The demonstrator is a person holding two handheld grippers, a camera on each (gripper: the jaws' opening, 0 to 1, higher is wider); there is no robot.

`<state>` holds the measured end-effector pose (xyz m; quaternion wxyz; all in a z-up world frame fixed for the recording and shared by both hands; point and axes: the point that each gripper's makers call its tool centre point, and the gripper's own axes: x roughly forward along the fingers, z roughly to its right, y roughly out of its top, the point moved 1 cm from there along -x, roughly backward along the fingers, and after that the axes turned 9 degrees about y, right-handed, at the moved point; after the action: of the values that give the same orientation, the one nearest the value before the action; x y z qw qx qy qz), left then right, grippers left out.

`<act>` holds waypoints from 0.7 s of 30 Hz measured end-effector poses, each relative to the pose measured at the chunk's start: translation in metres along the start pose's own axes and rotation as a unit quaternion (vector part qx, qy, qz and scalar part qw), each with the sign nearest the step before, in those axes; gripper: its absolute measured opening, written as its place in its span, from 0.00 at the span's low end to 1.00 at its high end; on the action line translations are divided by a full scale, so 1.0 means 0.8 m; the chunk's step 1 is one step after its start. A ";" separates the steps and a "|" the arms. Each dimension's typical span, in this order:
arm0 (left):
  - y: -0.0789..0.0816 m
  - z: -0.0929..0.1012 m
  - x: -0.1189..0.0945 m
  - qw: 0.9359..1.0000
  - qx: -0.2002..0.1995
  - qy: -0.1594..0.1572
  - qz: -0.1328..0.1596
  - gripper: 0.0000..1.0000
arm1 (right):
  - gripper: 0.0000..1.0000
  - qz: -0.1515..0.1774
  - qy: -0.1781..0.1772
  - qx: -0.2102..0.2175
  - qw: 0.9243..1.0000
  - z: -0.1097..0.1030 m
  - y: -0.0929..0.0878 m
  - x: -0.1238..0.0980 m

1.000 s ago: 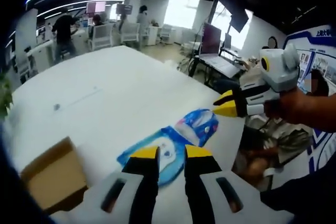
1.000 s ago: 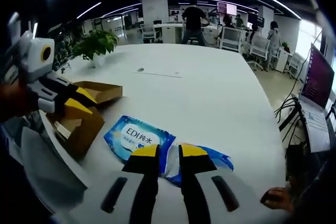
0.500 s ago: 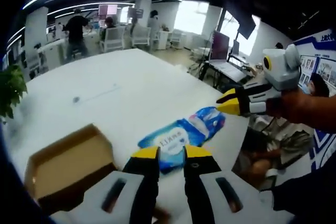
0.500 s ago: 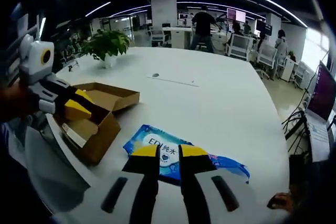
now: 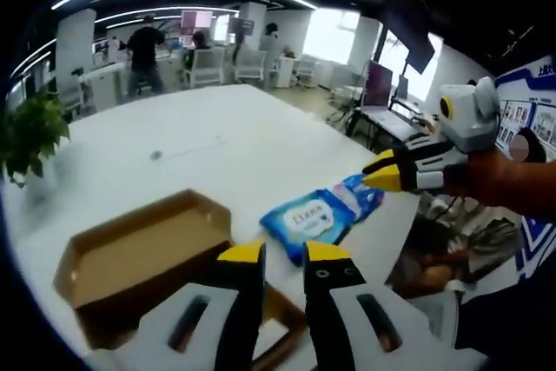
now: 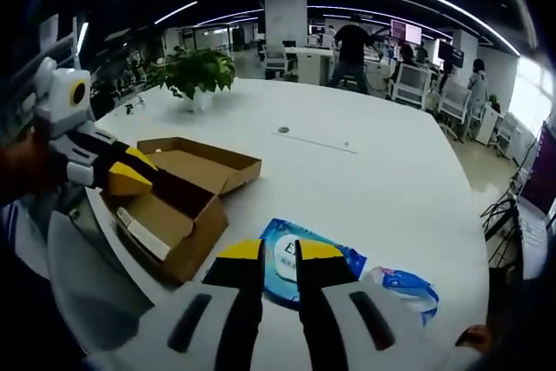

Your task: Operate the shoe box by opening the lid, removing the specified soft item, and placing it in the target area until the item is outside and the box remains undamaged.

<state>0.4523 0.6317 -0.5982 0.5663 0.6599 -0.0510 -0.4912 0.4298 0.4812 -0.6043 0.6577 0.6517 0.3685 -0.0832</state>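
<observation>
Brown cardboard, the shoe box [image 6: 178,193] sits open near one edge of the white table [image 6: 365,171], its lid folded back. The blue wipes packet [image 5: 310,219] lies flat on the table just beside the box, outside it, with a crumpled blue wrapper [image 6: 404,288] close by. The left gripper [image 5: 283,252] hangs above the box edge, the right gripper [image 6: 268,249] above the packet; both have their fingers slightly spread and hold nothing. A potted plant [image 6: 198,71] stands toward the far edge.

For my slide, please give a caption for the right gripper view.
Blue wet-wipe pack lies on white table beside opened cardboard shoe box.
</observation>
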 end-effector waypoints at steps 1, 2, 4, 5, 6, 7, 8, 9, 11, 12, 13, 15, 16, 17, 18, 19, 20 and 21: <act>-0.003 -0.005 -0.004 1.000 -0.002 0.002 0.000 0.14 | 0.12 0.001 0.003 -0.002 1.000 -0.006 0.003 0.003; -0.005 -0.009 -0.006 1.000 -0.003 0.005 0.000 0.14 | 0.12 0.001 0.005 -0.003 1.000 -0.009 0.004 0.006; -0.010 -0.016 -0.012 1.000 -0.007 0.009 0.000 0.14 | 0.12 0.001 0.010 -0.008 1.000 -0.019 0.008 0.012; -0.013 -0.022 -0.016 1.000 -0.010 0.013 -0.001 0.14 | 0.12 0.001 0.012 -0.009 1.000 -0.023 0.010 0.014; -0.015 -0.026 -0.019 1.000 -0.012 0.016 0.000 0.14 | 0.12 0.000 0.016 -0.012 1.000 -0.029 0.012 0.018; -0.017 -0.031 -0.024 1.000 -0.017 0.019 0.001 0.14 | 0.12 0.000 0.017 -0.014 1.000 -0.032 0.014 0.021; -0.019 -0.035 -0.026 1.000 -0.019 0.021 0.002 0.14 | 0.12 0.000 0.019 -0.016 1.000 -0.035 0.016 0.023; -0.022 -0.041 -0.030 0.999 -0.021 0.026 0.001 0.14 | 0.12 0.000 0.023 -0.018 1.000 -0.041 0.018 0.027; -0.025 -0.051 -0.036 0.999 -0.028 0.030 0.003 0.14 | 0.12 0.000 0.026 -0.022 0.999 -0.048 0.021 0.032; -0.026 -0.056 -0.039 0.999 -0.030 0.034 0.004 0.14 | 0.12 -0.002 0.030 -0.025 0.999 -0.054 0.023 0.037; -0.027 -0.062 -0.043 0.999 -0.032 0.037 0.006 0.14 | 0.12 -0.002 0.032 -0.026 0.999 -0.057 0.025 0.039; -0.031 -0.070 -0.048 0.998 -0.035 0.042 0.005 0.14 | 0.12 -0.002 0.037 -0.029 0.999 -0.065 0.028 0.046; -0.032 -0.071 -0.050 0.998 -0.036 0.043 0.006 0.14 | 0.12 -0.003 0.040 -0.031 0.999 -0.070 0.030 0.050; -0.034 -0.076 -0.052 0.998 -0.038 0.045 0.006 0.14 | 0.12 -0.003 0.041 -0.033 0.999 -0.073 0.032 0.053; -0.036 -0.079 -0.054 0.998 -0.040 0.047 0.005 0.14 | 0.12 -0.004 0.044 -0.034 0.998 -0.077 0.033 0.057; -0.038 -0.083 -0.056 0.998 -0.042 0.048 0.005 0.14 | 0.12 -0.005 0.046 -0.036 0.998 -0.080 0.034 0.060; -0.040 -0.087 -0.058 0.998 -0.044 0.050 0.005 0.14 | 0.12 -0.005 0.047 -0.038 0.998 -0.083 0.035 0.062; -0.042 -0.090 -0.059 0.998 -0.046 0.052 0.005 0.14 | 0.12 -0.005 0.049 -0.038 0.998 -0.086 0.036 0.064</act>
<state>0.4625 0.7235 -0.6058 0.6001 0.6577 -0.0019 -0.4553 0.4576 0.5675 -0.6034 0.6629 0.6274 0.4065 -0.0404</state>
